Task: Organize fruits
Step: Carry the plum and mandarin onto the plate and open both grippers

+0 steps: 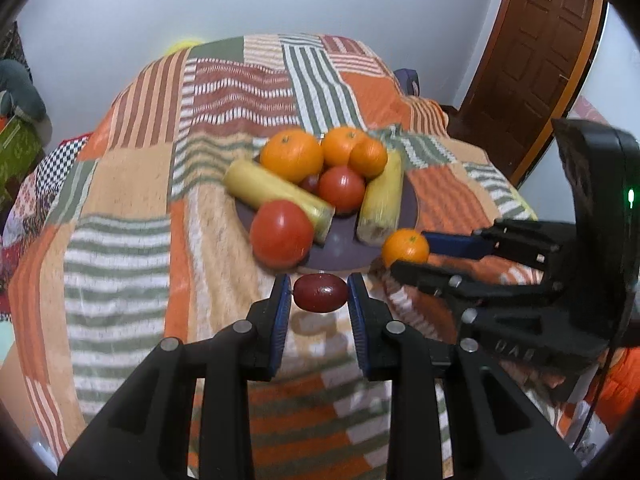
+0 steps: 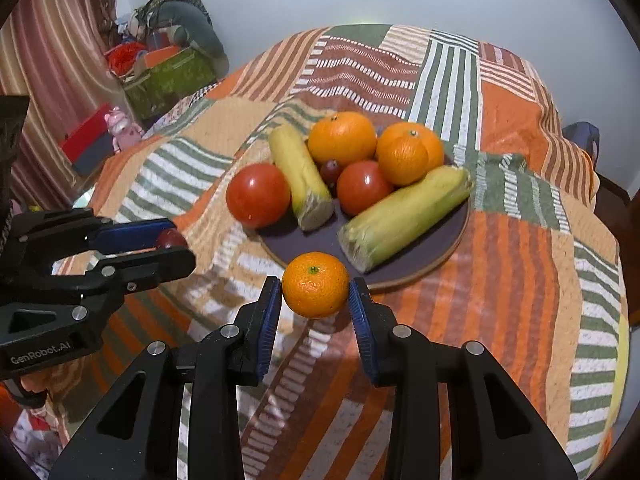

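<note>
**Plum and tangerine held beside the fruit plate**

A dark red plum (image 1: 320, 293) is clamped between the blue pads of the left tongs (image 1: 320, 295), just in front of the near rim of the plate (image 1: 340, 254). A small tangerine (image 2: 315, 284) is gripped by the right tongs (image 2: 315, 292), close to the plate's near edge. In the left wrist view the same tangerine (image 1: 405, 247) is seen held at the plate's right side.

The dark plate (image 2: 424, 256) is set on a tabletop covered by a striped patchwork cloth (image 2: 500, 240). Two corn cobs (image 2: 404, 216), two tomatoes (image 2: 258, 195), three oranges (image 2: 342, 138) and another small dark red fruit (image 2: 330, 170) are piled on it. One tomato (image 1: 281, 234) is seen overhanging the plate's left rim.

A wooden door (image 1: 536, 60) is seen behind the tabletop.
</note>
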The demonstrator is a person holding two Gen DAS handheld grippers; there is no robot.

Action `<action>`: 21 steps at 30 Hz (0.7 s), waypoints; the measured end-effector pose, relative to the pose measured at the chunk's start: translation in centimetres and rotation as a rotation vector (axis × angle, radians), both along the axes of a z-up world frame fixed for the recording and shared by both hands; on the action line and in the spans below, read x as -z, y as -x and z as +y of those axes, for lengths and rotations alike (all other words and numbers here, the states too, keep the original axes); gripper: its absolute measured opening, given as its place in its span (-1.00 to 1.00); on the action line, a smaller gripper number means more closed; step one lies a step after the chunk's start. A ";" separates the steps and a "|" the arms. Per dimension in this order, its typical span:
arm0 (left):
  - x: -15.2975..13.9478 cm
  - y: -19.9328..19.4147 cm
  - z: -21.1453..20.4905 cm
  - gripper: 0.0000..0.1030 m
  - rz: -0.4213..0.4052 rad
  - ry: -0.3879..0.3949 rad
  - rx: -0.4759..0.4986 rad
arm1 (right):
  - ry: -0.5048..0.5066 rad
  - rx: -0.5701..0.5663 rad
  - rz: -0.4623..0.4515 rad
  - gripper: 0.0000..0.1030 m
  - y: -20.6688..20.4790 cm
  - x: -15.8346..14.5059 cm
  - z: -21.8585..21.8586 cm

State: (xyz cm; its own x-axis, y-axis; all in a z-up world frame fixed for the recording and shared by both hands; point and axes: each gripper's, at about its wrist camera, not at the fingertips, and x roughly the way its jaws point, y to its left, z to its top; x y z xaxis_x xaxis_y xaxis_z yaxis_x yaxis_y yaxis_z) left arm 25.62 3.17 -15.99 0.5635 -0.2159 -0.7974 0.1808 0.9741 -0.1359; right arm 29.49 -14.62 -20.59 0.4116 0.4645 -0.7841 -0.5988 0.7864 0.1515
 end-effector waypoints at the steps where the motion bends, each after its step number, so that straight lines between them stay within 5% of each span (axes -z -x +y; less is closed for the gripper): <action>1: -0.2 -0.5 -0.1 -0.44 -0.003 0.000 0.000 | 0.001 -0.002 -0.003 -0.37 -0.2 -0.1 0.1; 21: 1.0 -9.0 -0.4 -0.44 0.028 0.031 -0.023 | 0.033 -0.014 -0.058 -0.37 -5.2 0.2 2.5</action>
State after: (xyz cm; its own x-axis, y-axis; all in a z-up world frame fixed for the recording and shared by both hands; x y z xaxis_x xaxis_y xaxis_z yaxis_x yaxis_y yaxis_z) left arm 34.62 2.82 -17.03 0.5459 -0.2283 -0.8062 0.1545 0.9731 -0.1710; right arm 34.67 -12.11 -20.83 0.4504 0.4448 -0.7741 -0.6169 0.7818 0.0904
